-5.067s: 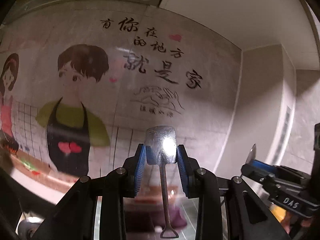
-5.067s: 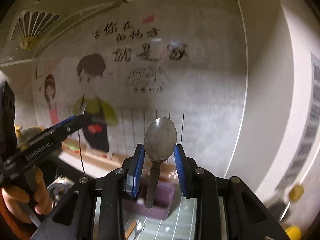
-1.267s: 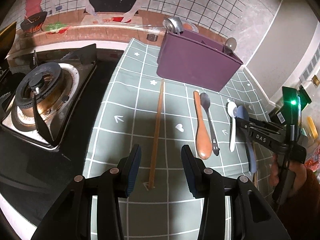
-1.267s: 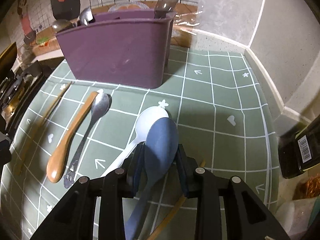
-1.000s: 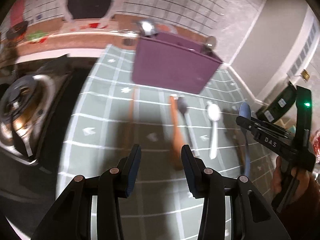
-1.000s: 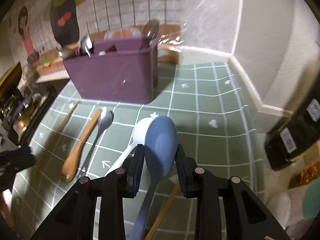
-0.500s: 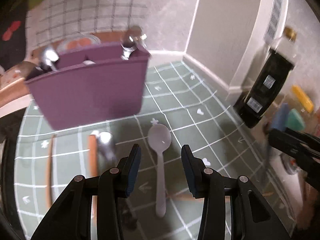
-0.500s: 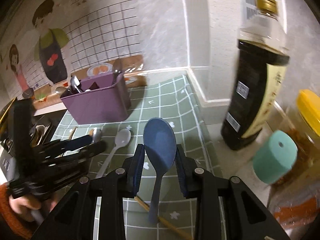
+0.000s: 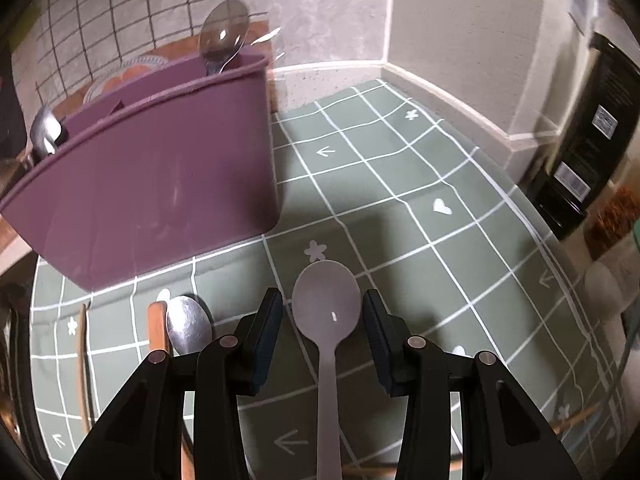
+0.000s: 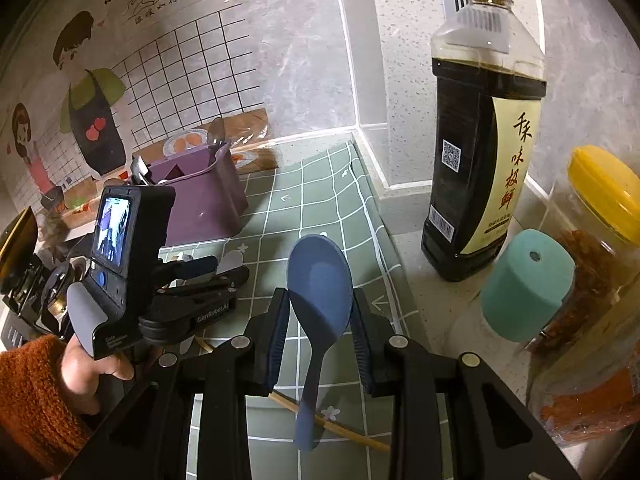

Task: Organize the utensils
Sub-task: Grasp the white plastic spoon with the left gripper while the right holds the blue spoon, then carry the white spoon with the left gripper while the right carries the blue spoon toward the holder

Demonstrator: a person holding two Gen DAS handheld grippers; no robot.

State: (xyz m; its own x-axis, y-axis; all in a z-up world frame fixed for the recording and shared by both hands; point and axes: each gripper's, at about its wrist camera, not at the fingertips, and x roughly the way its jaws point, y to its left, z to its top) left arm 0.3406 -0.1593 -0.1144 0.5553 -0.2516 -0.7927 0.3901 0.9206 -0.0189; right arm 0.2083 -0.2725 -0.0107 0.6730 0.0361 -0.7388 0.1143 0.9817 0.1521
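Note:
My left gripper (image 9: 322,316) is open and low over the green checked mat (image 9: 400,184). The bowl of a white spoon (image 9: 326,308) lies on the mat between its pads, with small gaps on both sides. In the right wrist view the left gripper (image 10: 230,269), held by a hand in an orange sleeve, hovers over that white spoon (image 10: 234,258). My right gripper (image 10: 320,300) is shut on a blue spoon (image 10: 320,280), bowl up, lifted off the mat. The purple utensil holder (image 9: 160,184) stands at the back left with a metal spoon (image 9: 224,36) in it.
On the mat left of the white spoon lie a metal spoon (image 9: 188,324), a wooden spoon (image 9: 158,328) and a chopstick (image 9: 83,360). Another chopstick (image 10: 340,428) lies under the right gripper. A soy sauce bottle (image 10: 480,140), teal cylinder (image 10: 528,284) and yellow-lidded jar (image 10: 600,260) crowd the right.
The left gripper swept right across the mat and came down around the white spoon. The right gripper lifted the blue spoon off the mat and swung right, toward the bottle.

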